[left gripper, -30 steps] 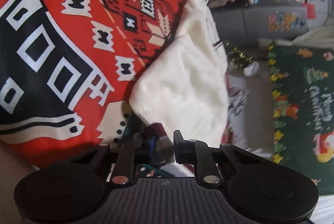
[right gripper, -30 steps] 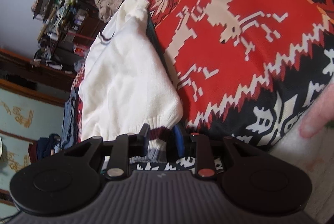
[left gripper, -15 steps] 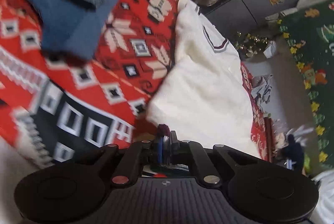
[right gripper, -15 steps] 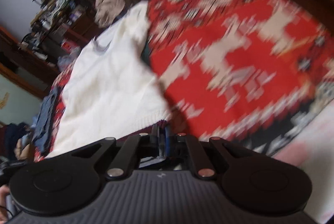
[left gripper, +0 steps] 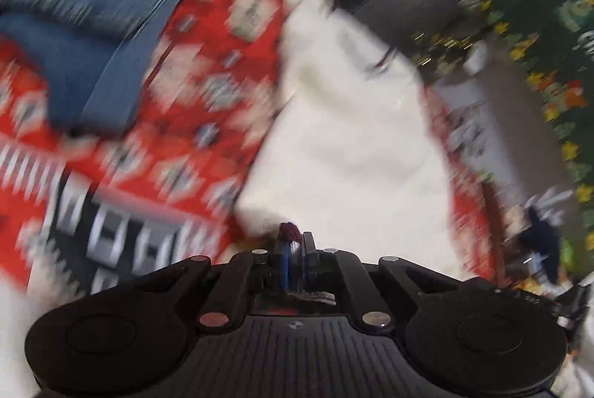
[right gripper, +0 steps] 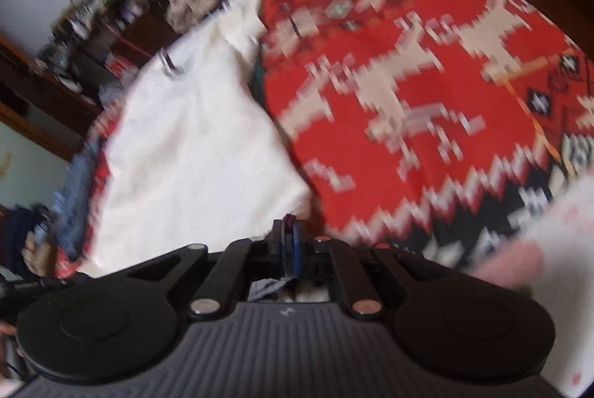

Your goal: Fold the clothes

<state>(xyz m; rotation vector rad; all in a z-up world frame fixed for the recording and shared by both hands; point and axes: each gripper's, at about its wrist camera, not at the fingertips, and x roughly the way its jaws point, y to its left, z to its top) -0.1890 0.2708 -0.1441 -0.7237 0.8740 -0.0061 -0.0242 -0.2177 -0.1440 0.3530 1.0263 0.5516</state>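
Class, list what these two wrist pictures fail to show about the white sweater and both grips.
- Left wrist view: white sweater smeared by motion blur; knit and collar stripe unreadable.
- Left gripper: pinched cuff hidden between fingers.
- Right wrist view: right gripper covers held hem.
- Blue garment: blurred, cut off by edge.

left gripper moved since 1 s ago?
Yes. The left gripper, shut on the white sweater hem, has pulled back and up: the blue garment on the red blanket now shows.

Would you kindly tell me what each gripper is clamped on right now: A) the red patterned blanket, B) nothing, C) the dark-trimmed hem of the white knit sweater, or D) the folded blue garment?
C: the left gripper and right gripper each pinch the white knit sweater at its dark-trimmed hem.
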